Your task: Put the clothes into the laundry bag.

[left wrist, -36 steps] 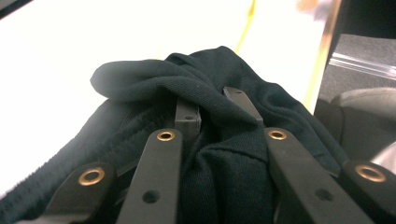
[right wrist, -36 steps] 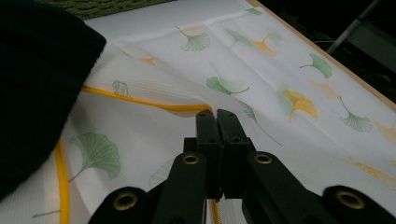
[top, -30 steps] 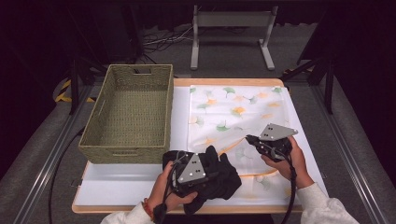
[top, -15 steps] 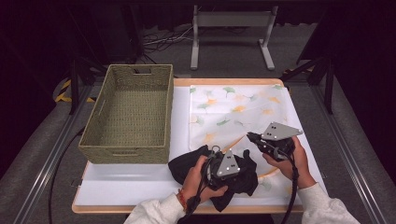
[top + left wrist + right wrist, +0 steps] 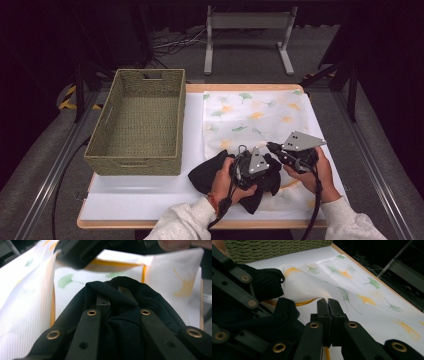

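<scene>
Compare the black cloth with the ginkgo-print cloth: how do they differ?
The black cloth is plain, dark and bunched up; the ginkgo-print cloth is white with green and yellow leaves and mostly lies flat. The black cloth is clamped in the left tool; the right tool pinches the printed cloth's edge. Both lie on the table.

A black garment (image 5: pixel 220 172), bunched and crumpled, lies at the table's near edge, partly on a white leaf-print cloth (image 5: pixel 255 117) whose yellow-trimmed near edge is lifted.

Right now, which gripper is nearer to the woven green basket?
Left. The left gripper, shut on the black cloth, sits just right of the woven green basket; the right gripper lies farther right over the leaf-patterned white bag.
</scene>
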`<state>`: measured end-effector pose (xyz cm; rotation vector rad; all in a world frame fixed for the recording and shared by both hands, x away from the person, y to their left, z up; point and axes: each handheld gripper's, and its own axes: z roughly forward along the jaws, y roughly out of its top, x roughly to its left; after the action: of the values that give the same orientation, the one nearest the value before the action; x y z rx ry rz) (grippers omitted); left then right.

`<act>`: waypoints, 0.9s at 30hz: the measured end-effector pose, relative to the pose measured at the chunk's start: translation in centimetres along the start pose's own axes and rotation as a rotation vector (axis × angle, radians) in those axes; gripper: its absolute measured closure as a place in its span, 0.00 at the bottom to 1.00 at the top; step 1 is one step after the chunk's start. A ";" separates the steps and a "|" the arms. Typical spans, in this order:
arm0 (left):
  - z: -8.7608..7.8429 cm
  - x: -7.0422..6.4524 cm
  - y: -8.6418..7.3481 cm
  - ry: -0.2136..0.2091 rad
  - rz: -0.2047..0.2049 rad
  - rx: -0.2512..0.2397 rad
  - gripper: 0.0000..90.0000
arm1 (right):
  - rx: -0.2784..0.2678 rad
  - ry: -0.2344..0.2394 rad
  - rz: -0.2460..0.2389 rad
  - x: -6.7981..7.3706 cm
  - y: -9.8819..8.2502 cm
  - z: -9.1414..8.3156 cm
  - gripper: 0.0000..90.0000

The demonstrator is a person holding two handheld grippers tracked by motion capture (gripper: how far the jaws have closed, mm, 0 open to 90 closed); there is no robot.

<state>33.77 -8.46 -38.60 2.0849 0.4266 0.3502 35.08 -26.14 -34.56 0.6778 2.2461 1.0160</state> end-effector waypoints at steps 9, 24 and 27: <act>1.3 0.5 0.0 -0.018 -0.050 -0.004 0.87 | 0.015 0.000 0.009 -0.3 -0.4 0.2 0.99; -3.5 0.5 -0.8 -0.025 -0.054 -0.032 0.46 | 0.027 0.006 0.004 -0.2 -0.7 0.3 0.99; -6.0 0.5 -0.6 -0.001 0.001 -0.038 0.28 | 0.030 0.007 0.008 -0.1 -0.7 0.4 0.99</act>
<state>31.68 -3.40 -35.99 2.0479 0.4148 0.3554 35.29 -26.46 -35.31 0.6978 2.2708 0.9922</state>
